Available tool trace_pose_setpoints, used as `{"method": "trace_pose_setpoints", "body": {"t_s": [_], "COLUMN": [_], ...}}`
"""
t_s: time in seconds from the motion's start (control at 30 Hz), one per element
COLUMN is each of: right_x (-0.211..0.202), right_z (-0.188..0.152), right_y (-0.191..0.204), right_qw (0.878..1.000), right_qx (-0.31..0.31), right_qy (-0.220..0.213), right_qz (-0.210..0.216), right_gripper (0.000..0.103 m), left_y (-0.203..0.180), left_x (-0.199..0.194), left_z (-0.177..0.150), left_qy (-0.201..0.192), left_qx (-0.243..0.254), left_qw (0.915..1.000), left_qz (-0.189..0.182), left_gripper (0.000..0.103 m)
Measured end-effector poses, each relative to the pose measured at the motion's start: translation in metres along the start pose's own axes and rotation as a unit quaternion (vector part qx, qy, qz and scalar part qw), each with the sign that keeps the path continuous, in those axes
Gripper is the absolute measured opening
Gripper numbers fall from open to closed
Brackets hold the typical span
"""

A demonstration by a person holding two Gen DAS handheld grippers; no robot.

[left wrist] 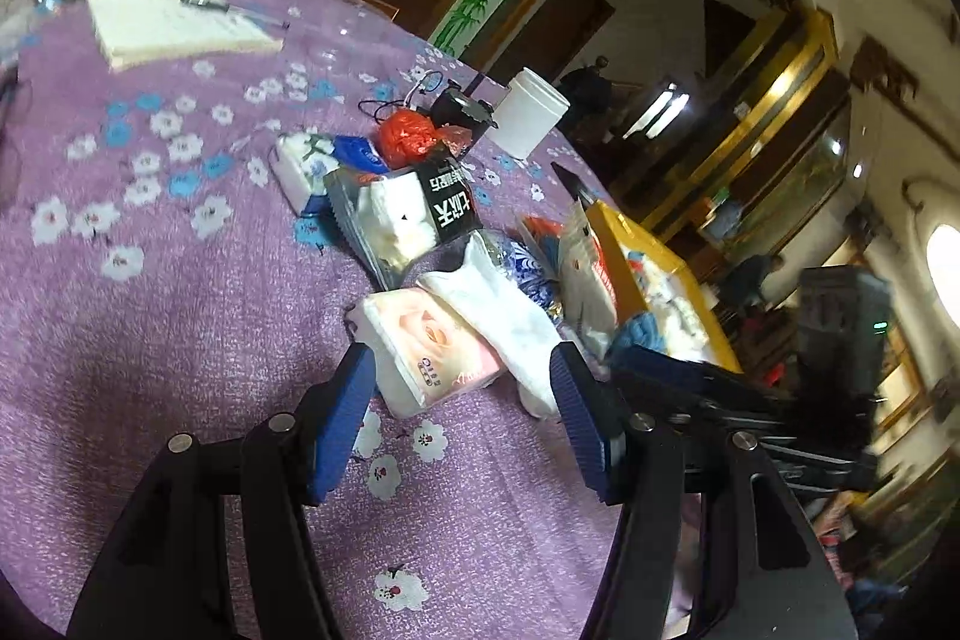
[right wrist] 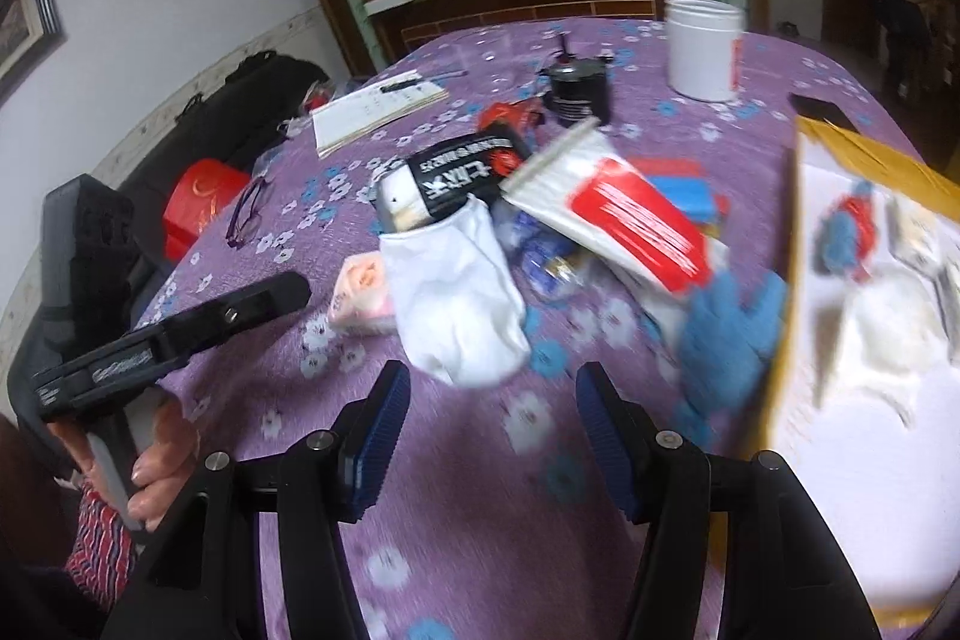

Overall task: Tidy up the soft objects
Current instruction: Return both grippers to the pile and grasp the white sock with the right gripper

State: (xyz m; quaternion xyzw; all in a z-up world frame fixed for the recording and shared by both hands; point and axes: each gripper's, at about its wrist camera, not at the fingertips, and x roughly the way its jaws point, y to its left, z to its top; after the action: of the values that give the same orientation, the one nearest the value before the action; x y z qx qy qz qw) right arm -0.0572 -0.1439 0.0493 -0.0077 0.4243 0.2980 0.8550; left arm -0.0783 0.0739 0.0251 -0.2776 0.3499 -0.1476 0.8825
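White sock just ahead of right hand-held gripper

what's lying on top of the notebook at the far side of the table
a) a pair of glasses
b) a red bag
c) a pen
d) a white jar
c: a dark pen lies across the open notebook, while the glasses, the white jar and the red bag all sit elsewhere.

white jar upright | notebook with pen | glasses | floral tablecloth
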Motion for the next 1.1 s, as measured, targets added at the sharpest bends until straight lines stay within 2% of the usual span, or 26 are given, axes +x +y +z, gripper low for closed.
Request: {"method": "trace_pose_setpoints", "body": {"t_s": [0.03, 0.07, 0.17, 0.2, 0.23, 0.27, 0.33, 0.4, 0.43, 0.63, 0.73, 0.77, 0.87, 0.93, 1.03, 1.1], "right_x": [0.005, 0.012, 0.036, 0.045, 0.05, 0.055, 0.048, 0.036, 0.024, -0.011, -0.016, -0.016, -0.01, -0.015, -0.015, -0.014], "right_z": [0.003, 0.007, 0.012, 0.011, 0.011, 0.009, 0.007, 0.005, 0.002, -0.012, -0.019, -0.022, -0.028, -0.028, -0.028, -0.028], "right_y": [0.002, 0.004, 0.003, 0.001, 0.001, 0.001, 0.002, 0.002, 0.002, -0.016, -0.033, -0.037, -0.05, -0.048, -0.042, -0.041], "right_qw": [1.0, 1.0, 1.0, 1.0, 0.999, 0.999, 0.999, 0.999, 1.0, 0.999, 0.999, 0.999, 0.999, 0.999, 0.999, 0.999], "right_qx": [-0.002, -0.006, -0.002, 0.001, -0.001, -0.006, -0.015, -0.018, -0.021, -0.005, 0.014, 0.02, 0.037, 0.027, 0.014, 0.013], "right_qy": [-0.002, 0.002, 0.014, 0.027, 0.038, 0.053, 0.048, 0.033, 0.015, -0.031, -0.038, -0.038, -0.03, -0.046, -0.051, -0.051], "right_qz": [-0.001, -0.004, -0.018, -0.014, -0.007, -0.002, -0.012, -0.002, -0.005, -0.018, -0.017, -0.014, 0.003, 0.007, 0.005, 0.012], "right_gripper": [0.063, 0.069, 0.07, 0.064, 0.052, 0.02, 0.015, 0.014, 0.014, 0.014, 0.014, 0.014, 0.014, 0.014, 0.014, 0.014], "left_y": [0.002, 0.004, 0.001, -0.001, -0.003, -0.006, -0.011, -0.016, -0.019, -0.042, -0.047, -0.049, -0.055, -0.057, -0.058, -0.058], "left_x": [0.0, 0.0, -0.001, -0.001, -0.001, -0.001, -0.001, -0.001, -0.001, 0.002, 0.007, 0.01, 0.018, 0.028, 0.045, 0.055], "left_z": [0.0, 0.0, 0.0, -0.001, -0.001, -0.001, -0.002, -0.004, -0.004, -0.004, 0.003, 0.005, 0.011, 0.013, 0.015, 0.016], "left_qy": [0.001, 0.001, 0.0, 0.0, -0.001, -0.001, -0.003, -0.004, -0.004, 0.004, 0.022, 0.027, 0.039, 0.057, 0.078, 0.082], "left_qx": [-0.007, -0.013, -0.007, -0.002, 0.004, 0.013, 0.027, 0.042, 0.049, 0.117, 0.139, 0.148, 0.177, 0.198, 0.237, 0.269], "left_qw": [1.0, 0.9999, 0.9999, 1.0, 1.0, 0.9999, 0.9996, 0.999, 0.9986, 0.9914, 0.9875, 0.9857, 0.9784, 0.9731, 0.9609, 0.9477], "left_qz": [-0.004, -0.009, -0.01, -0.008, -0.007, -0.004, 0.006, 0.013, 0.021, 0.059, 0.071, 0.076, 0.098, 0.104, 0.121, 0.151], "left_gripper": [0.059, 0.059, 0.059, 0.059, 0.059, 0.059, 0.059, 0.059, 0.059, 0.06, 0.073, 0.074, 0.074, 0.074, 0.074, 0.074]}}
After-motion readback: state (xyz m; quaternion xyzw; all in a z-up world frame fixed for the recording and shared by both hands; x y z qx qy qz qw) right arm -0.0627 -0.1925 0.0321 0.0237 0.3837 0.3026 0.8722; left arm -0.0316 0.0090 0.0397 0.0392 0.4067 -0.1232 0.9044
